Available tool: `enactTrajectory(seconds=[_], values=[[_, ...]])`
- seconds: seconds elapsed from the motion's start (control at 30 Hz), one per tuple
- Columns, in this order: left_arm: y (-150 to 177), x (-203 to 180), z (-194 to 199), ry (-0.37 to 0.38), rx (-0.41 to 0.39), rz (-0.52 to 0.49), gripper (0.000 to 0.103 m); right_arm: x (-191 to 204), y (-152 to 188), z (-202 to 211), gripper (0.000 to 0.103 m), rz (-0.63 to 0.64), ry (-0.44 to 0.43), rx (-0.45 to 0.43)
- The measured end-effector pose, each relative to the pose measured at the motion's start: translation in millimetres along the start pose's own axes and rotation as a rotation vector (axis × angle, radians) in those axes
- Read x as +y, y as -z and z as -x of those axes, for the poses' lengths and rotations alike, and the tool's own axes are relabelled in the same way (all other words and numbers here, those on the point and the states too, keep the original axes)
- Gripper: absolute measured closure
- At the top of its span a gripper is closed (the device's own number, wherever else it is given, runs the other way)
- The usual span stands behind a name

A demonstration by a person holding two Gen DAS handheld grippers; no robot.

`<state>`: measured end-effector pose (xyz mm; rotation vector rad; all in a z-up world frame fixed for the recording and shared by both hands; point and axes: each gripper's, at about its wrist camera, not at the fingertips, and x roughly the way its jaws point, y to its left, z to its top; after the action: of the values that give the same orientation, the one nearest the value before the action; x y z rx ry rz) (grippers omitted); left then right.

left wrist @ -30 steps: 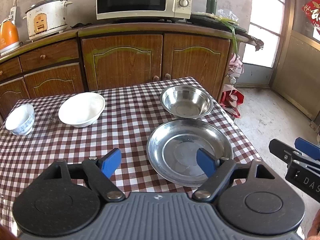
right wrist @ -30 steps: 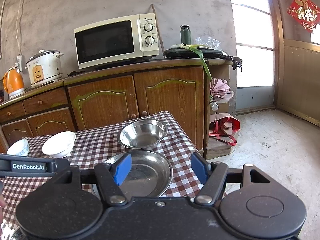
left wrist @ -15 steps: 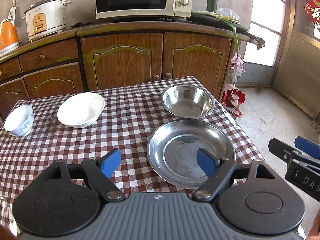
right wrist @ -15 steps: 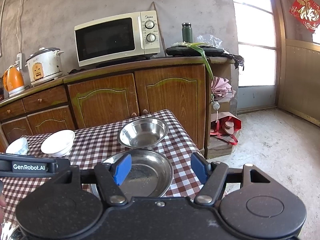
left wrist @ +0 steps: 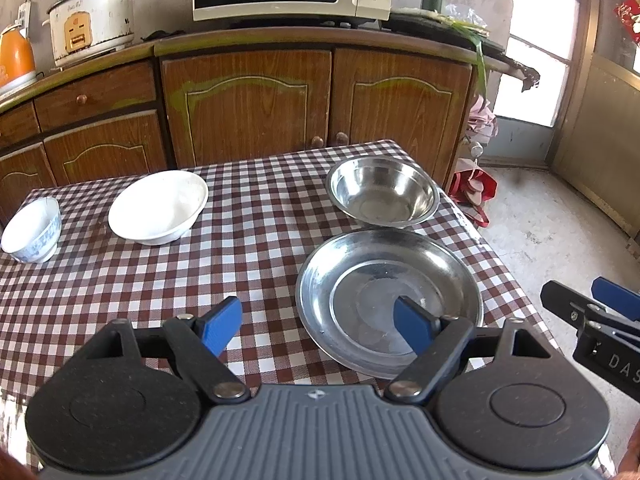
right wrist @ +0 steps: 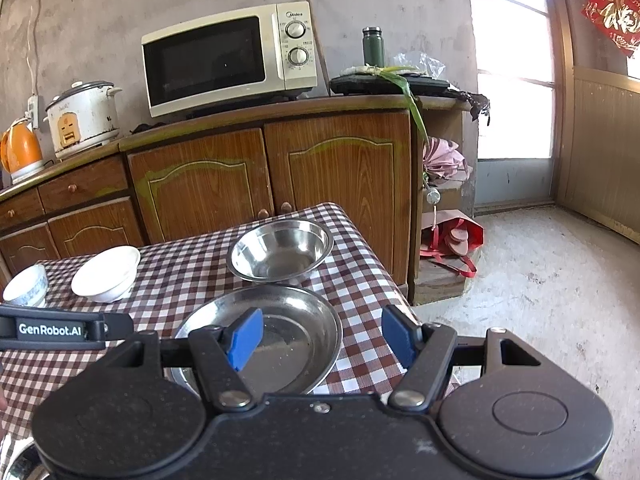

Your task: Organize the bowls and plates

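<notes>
On the checked table (left wrist: 248,240) a wide steel plate (left wrist: 360,280) lies at the near right, with a steel bowl (left wrist: 384,196) just behind it. A white bowl (left wrist: 158,208) and a small blue-patterned bowl (left wrist: 32,230) sit at the left. My left gripper (left wrist: 318,328) hovers open over the plate's near left rim, nothing between its blue pads. My right gripper (right wrist: 322,336) is open above the steel plate (right wrist: 296,320), holding nothing; the steel bowl (right wrist: 280,250), white bowl (right wrist: 106,274) and small bowl (right wrist: 26,290) lie beyond. The right gripper's fingers (left wrist: 588,312) show at the left view's right edge.
Wooden cabinets (left wrist: 248,104) stand close behind the table, carrying a microwave (right wrist: 228,58), rice cooker (left wrist: 92,20) and orange kettle (right wrist: 20,152). The table's right edge (left wrist: 500,264) drops to a concrete floor (right wrist: 540,280) with a red bag (right wrist: 452,242).
The right gripper has edged slightly forward and down toward the steel plate. The left gripper and the dishes have stayed put.
</notes>
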<state>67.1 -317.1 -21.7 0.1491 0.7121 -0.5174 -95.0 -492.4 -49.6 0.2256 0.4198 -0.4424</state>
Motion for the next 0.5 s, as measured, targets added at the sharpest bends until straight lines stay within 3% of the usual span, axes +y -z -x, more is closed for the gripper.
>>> enactTrajectory(seconds=[0.5], values=[[0.6,4.1,-22.8,-0.024,0.041,-0.002,0.018,-5.4,6.2,-21.2,0.024,-0.004,0.003,0.038]])
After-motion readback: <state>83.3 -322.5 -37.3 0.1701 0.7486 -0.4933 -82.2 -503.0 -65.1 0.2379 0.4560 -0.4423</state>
